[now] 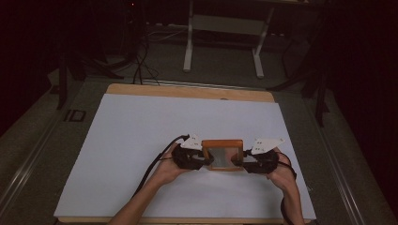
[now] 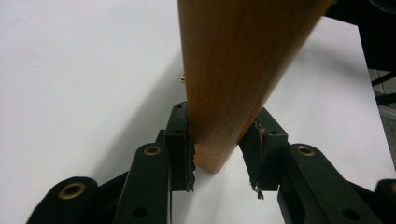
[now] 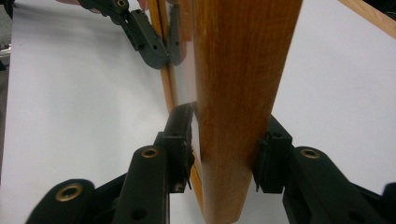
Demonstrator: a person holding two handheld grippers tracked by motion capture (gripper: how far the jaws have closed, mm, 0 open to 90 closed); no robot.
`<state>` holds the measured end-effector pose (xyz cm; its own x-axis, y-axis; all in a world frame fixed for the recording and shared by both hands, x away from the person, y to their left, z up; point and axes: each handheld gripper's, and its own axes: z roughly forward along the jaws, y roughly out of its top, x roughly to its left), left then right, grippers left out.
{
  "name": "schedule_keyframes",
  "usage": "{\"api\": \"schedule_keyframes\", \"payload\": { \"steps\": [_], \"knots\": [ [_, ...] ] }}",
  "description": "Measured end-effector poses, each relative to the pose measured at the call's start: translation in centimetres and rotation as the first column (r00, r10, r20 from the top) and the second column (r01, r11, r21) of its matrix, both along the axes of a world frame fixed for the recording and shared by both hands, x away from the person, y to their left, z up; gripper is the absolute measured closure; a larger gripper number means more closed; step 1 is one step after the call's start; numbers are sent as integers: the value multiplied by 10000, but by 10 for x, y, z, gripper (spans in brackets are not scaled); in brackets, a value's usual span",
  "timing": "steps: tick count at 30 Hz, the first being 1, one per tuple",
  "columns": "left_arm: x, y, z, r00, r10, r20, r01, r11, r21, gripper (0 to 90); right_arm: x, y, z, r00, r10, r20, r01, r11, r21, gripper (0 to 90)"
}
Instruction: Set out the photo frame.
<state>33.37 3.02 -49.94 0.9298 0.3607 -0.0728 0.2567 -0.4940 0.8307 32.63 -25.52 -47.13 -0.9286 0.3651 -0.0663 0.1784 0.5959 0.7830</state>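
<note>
Two tools hold one thing between them: a rectangular orange-brown wooden frame with a grey glass-like pane (image 1: 224,154), near the front middle of the white surface (image 1: 141,140), with the left tool (image 1: 202,161) clenched on its left side rail and the right tool (image 1: 240,162) on its right. It looks stiff and fairly light, but the varnished wood may be slippery and the pane fragile. Grasping the wooden side rails, never the pane, seems safest.
</note>
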Motion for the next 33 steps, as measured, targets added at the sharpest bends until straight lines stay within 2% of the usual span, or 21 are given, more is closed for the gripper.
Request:
{"api": "schedule_keyframes", "payload": {
  "steps": [10,19,29,33],
  "knots": [
    [-3,10,8,9999,123,85,-123,9999,-36,670,-1,9,6,9995,76,318,-79,9999,99,616],
    [-10,22,15,9993,333,177,-336,9993,142,671,-1,20,7,9991,247,346,-256,9993,274,612],
    [-13,45,22,9982,598,-48,-596,9979,240,669,1,41,7,9990,396,194,-407,9974,602,612],
    [-13,56,24,9971,693,-311,-682,9971,339,665,2,52,6,9992,385,76,-389,9969,679,611]
  ]
}}
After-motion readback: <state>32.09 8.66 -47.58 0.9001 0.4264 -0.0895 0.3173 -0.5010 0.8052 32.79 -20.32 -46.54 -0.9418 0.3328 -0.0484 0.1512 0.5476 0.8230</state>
